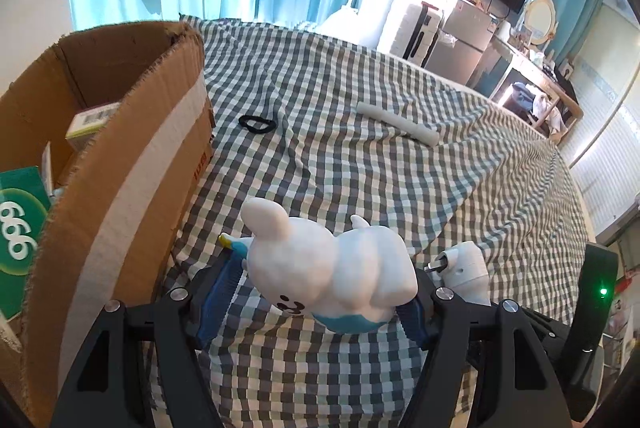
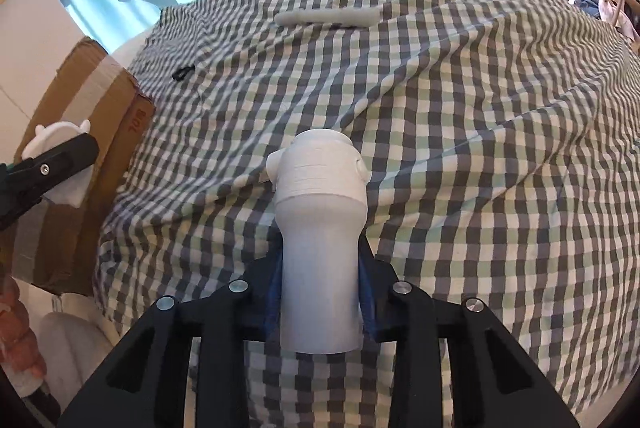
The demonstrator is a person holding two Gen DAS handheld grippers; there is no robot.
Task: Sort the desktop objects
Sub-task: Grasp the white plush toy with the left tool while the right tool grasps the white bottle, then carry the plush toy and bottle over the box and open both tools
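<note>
Over a checked cloth (image 1: 360, 156), the left gripper (image 1: 320, 292) clamps a white toy animal (image 1: 328, 264) beside the open cardboard box (image 1: 132, 132), likely its destination, while the right gripper (image 2: 320, 292) squeezes a white plug adapter (image 2: 320, 228).

Matt white figurine (image 1: 332, 264); checked cloth (image 1: 360, 132); frayed cardboard box (image 1: 132, 148)

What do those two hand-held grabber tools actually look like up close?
Both look alike. The left gripper and the right gripper are matte black plastic frames with triangular cut-outs, joined by round silver bolts. Their jaws are lined with ribbed blue pads. In the left wrist view a black housing with a small green light shows at the right edge. No cables or sleeves are visible.
</note>
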